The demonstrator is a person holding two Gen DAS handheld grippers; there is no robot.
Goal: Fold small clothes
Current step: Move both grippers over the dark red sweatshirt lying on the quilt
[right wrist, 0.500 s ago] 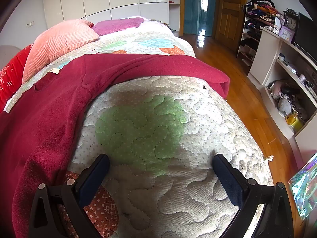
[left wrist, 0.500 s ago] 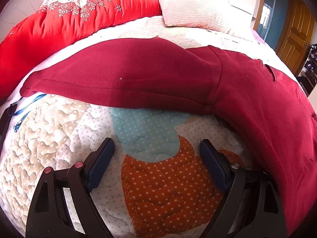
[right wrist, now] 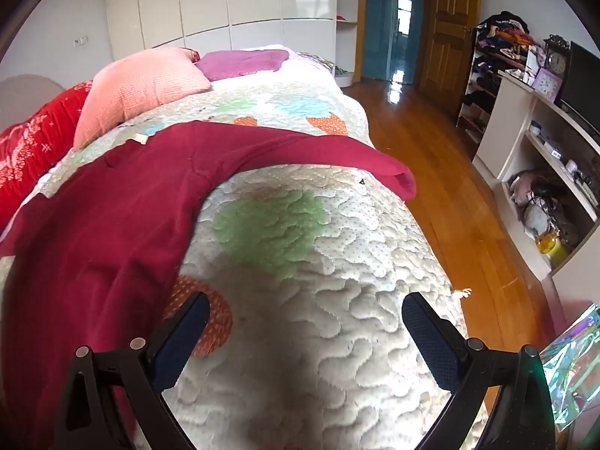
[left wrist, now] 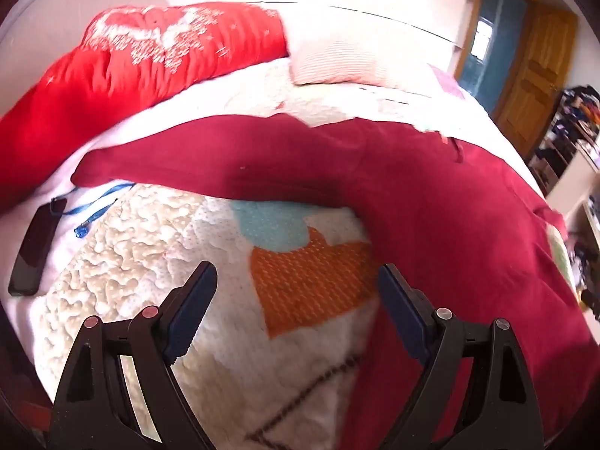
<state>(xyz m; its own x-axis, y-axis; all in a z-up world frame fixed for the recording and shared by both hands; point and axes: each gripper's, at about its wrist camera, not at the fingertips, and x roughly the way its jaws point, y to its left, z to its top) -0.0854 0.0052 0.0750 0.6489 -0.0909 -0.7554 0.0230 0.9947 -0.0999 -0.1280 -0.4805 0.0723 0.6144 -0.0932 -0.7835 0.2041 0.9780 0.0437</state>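
A dark red long-sleeved top (left wrist: 431, 202) lies spread flat on the quilted bedspread (left wrist: 150, 232). In the left wrist view one sleeve (left wrist: 195, 161) reaches left. In the right wrist view the top (right wrist: 97, 232) fills the left side and the other sleeve (right wrist: 337, 153) runs right to the bed's edge. My left gripper (left wrist: 296, 281) is open and empty above the quilt, just short of the sleeve, its right finger at the top's side edge. My right gripper (right wrist: 305, 315) is open and empty over the quilt (right wrist: 337, 262), beside the top's side edge.
A red quilted duvet (left wrist: 112, 75) and a pink pillow (right wrist: 138, 86) lie at the head of the bed. A black phone (left wrist: 32, 247) with a blue lanyard (left wrist: 97, 202) lies on the quilt at left. Right of the bed are wooden floor (right wrist: 450, 172) and shelves (right wrist: 543, 172).
Both grippers have pulled back and risen a little, so more of the bed shows. The left view has swung, bringing the phone into sight. The top has not moved.
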